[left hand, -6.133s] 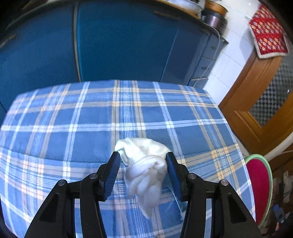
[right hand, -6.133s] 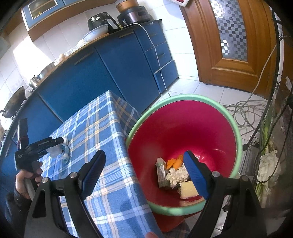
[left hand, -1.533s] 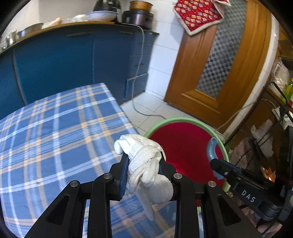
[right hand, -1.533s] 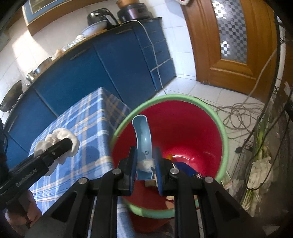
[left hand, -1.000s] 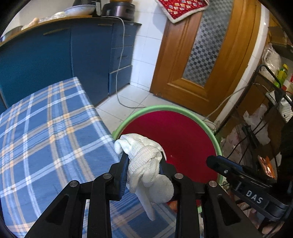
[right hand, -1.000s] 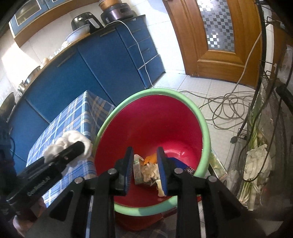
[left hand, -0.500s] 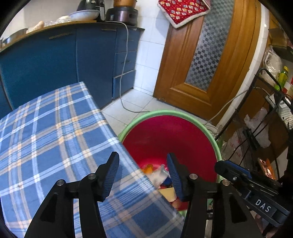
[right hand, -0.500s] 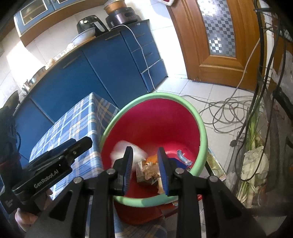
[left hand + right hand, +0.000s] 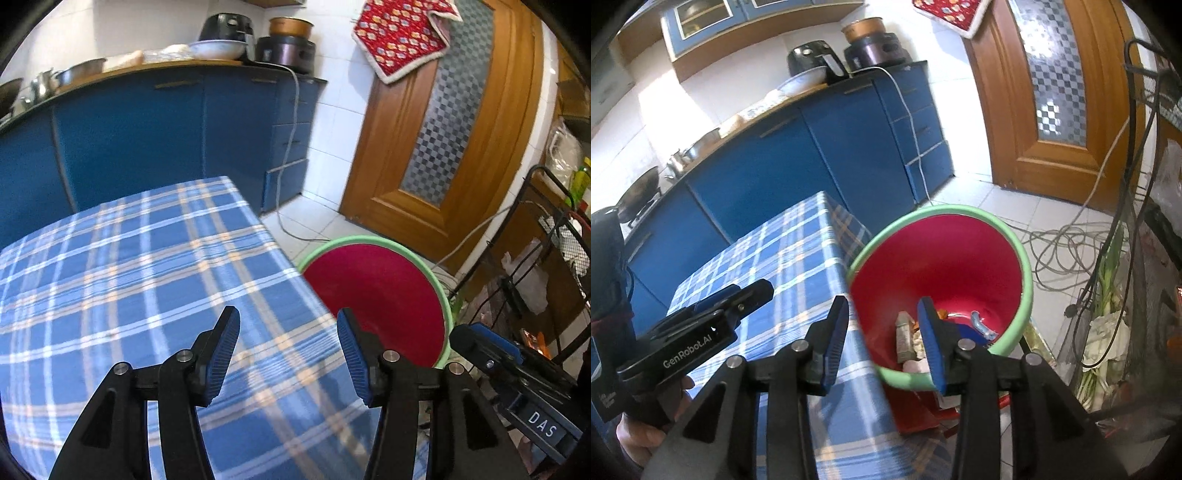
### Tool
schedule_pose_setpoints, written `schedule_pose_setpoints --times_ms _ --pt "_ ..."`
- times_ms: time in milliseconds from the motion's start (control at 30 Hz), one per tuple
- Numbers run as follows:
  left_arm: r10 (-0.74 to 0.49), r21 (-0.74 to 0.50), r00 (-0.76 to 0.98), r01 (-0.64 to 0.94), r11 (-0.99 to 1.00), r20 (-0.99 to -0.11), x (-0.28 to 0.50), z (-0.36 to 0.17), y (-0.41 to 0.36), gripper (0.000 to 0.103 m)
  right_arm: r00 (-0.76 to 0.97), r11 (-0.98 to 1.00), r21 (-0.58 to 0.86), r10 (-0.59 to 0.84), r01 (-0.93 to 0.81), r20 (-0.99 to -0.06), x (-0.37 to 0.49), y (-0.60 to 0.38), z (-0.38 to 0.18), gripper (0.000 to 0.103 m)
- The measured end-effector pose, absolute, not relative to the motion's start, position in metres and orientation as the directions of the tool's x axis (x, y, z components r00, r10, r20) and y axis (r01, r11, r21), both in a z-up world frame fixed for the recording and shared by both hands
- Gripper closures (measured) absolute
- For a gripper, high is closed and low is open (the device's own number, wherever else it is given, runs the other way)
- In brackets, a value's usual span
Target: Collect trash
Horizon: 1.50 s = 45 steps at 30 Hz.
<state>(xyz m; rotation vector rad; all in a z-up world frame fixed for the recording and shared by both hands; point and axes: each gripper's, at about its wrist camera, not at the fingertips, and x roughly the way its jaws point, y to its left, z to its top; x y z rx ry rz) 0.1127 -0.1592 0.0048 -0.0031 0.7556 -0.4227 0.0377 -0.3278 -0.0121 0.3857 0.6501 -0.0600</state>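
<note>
Hovering over the checked cloth of the bench (image 9: 110,280), the left gripper (image 9: 286,350) now has its jaws spread wide with nothing between them; a second ago they were pinched on a knotted white rag, which went over the rim half a second back. The bench surface visible in both views carries no loose litter, so collection looks close to done, though its near end is hidden behind the tools.

Further right stands the red bin (image 9: 960,258) with its green rim, just beside the bench's right edge. The trash (image 9: 908,338) lies heaped at its bottom: a grey-brown carton, crumpled pale scraps, something orange and the curved pale-blue strip that the right gripper was clamping shortly before. The white rag itself cannot be picked out with certainty.

Over the bin's near rim, the right gripper (image 9: 882,336) has also let go, its jaws moderately apart and empty.
</note>
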Motion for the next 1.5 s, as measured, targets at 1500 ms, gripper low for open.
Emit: schedule_pose_setpoints --times_ms 1500 --pt "-0.149 -0.110 0.787 0.104 0.989 -0.598 0.035 0.035 -0.046 0.029 0.827 0.963 0.269 0.133 0.022 -0.546 -0.010 -0.249 0.017 0.029"
